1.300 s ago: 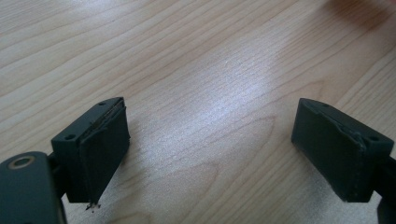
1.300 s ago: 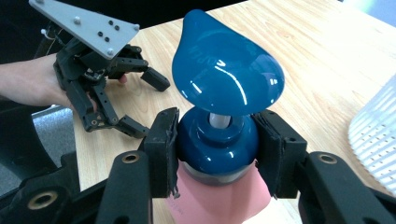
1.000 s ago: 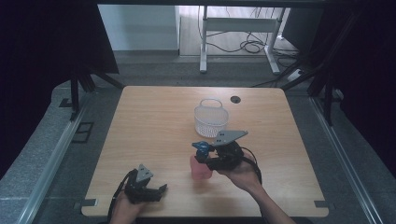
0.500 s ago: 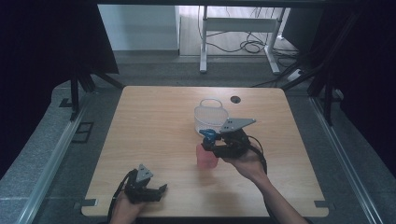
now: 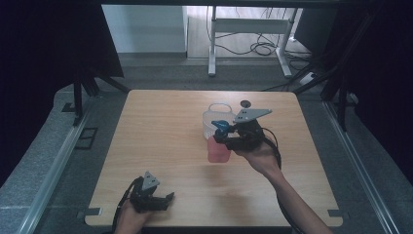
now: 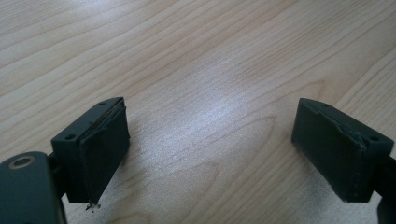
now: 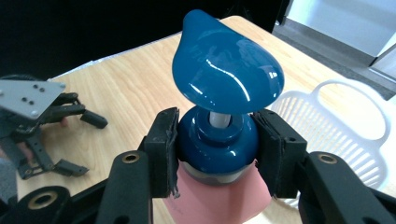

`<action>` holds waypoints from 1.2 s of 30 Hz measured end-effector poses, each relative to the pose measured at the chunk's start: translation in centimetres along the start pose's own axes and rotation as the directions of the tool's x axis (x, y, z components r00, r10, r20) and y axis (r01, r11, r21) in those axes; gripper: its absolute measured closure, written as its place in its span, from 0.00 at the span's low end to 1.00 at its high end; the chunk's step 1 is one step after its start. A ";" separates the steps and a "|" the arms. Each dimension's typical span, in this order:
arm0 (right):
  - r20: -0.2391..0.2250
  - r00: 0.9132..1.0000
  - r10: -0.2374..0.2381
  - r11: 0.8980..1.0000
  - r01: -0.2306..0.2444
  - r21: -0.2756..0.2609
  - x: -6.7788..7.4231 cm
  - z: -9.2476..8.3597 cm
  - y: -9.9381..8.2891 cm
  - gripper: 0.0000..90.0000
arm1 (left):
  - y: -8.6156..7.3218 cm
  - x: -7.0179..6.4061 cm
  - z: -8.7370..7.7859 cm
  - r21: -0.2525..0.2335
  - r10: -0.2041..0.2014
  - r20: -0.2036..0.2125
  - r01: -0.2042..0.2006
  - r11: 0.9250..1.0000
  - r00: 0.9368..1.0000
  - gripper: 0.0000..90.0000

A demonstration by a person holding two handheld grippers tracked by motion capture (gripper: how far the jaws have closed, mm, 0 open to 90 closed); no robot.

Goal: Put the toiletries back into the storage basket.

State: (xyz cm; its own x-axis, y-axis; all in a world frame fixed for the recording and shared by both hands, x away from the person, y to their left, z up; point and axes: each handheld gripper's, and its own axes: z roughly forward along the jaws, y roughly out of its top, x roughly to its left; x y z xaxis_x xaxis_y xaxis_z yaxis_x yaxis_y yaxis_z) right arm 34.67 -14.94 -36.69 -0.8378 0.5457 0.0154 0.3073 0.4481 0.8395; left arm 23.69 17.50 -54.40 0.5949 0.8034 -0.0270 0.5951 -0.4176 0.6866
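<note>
A pink pump bottle [image 5: 217, 149] with a blue pump head [image 7: 224, 77] hangs just above the wooden table [image 5: 165, 131], near its middle right. My right gripper [image 5: 225, 135] is shut on the bottle's blue collar [image 7: 216, 137], its jaws pressing both sides. A white slotted basket [image 5: 213, 115] stands right behind the bottle. My left gripper [image 5: 165, 199] rests low at the table's front left, open, with bare wood between its pads [image 6: 100, 154].
A small black disc [image 5: 245, 103] lies on the table behind the basket. Dark curtains flank the table, and a white frame with cables stands on the floor beyond the far edge.
My right gripper has carried the pink bottle away from the front of the table toward the basket. The left gripper has stayed where it was.
</note>
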 end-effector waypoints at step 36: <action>0.102 0.994 0.027 0.999 -0.025 -0.028 -4.6 1.0 3.7 0.59 | 0.0 0.0 0.0 -0.002 -0.001 0.001 0.001 1.000 1.000 0.12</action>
State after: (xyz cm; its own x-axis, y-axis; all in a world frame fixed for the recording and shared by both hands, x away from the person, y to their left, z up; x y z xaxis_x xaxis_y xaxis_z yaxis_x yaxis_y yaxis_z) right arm 40.11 -15.06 -34.16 -0.7789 0.6269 -0.0170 0.3152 0.4147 0.8536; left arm 23.70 17.49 -54.41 0.5944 0.8037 -0.0283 0.5950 -0.4158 0.6878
